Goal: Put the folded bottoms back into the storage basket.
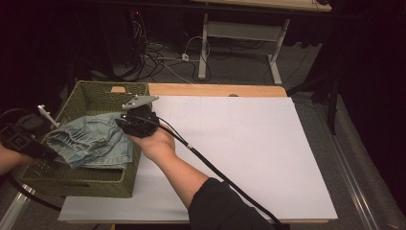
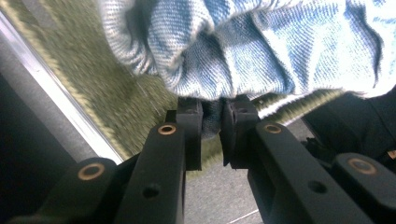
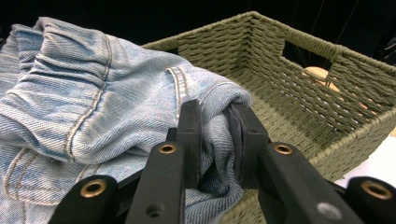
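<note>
Both your grippers, left point(image 2: 211, 135) and right point(image 3: 215, 140), pinch the pale-blue denim garment point(image 1: 93, 141) over the green woven basket point(image 1: 81, 181); the white worktop point(image 1: 249, 143) lies open rightward.

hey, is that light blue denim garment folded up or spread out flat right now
Bunched, not spread: the light blue denim garment hangs in folds over the green woven basket, pinched by the left gripper and right gripper.

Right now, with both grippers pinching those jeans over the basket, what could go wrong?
The left gripper pinches only a thin fold of the denim jeans, so it might slip free. The jeans drape over the green wicker basket rim and could catch on its weave. The right gripper holds a thicker bunch; uneven pulling may drag the basket.
</note>
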Motion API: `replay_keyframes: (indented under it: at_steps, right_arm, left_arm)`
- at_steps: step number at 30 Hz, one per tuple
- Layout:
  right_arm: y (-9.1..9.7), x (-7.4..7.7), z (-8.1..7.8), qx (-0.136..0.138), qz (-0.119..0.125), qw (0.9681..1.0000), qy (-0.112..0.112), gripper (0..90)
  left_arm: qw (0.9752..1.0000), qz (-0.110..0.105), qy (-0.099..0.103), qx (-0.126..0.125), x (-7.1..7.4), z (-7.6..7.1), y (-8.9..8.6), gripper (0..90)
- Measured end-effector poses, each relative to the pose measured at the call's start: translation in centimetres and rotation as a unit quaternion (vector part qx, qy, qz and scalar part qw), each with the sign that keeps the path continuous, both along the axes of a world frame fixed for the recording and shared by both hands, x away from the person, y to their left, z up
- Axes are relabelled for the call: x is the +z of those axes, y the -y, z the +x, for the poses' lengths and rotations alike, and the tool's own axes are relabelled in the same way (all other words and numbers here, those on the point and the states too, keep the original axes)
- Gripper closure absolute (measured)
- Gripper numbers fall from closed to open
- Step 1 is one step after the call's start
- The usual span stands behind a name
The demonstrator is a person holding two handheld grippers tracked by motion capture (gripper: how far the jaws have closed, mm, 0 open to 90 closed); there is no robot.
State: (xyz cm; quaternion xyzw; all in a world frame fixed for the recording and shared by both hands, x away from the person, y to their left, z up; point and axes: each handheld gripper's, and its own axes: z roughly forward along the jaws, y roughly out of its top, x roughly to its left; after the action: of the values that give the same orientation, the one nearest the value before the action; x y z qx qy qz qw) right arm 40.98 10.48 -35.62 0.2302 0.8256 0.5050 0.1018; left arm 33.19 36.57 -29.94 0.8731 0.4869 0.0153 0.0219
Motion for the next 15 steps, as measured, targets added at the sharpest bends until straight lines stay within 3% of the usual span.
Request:
replay_keyframes:
  at_steps: [6,15]
  right_arm:
    - [-1.0,-0.6,1.4,-0.008,-0.004,1.0000,-0.005,76.9]
    - [-2.3,-0.5,3.4,-0.014,-0.004,0.9999,-0.002,76.6]
  left_arm:
    - [0.9999,0.002,0.007,0.014,-0.2,1.3,-0.9,78.0]
    - [0.9990,-0.001,0.035,0.028,0.4,2.4,-2.1,78.0]
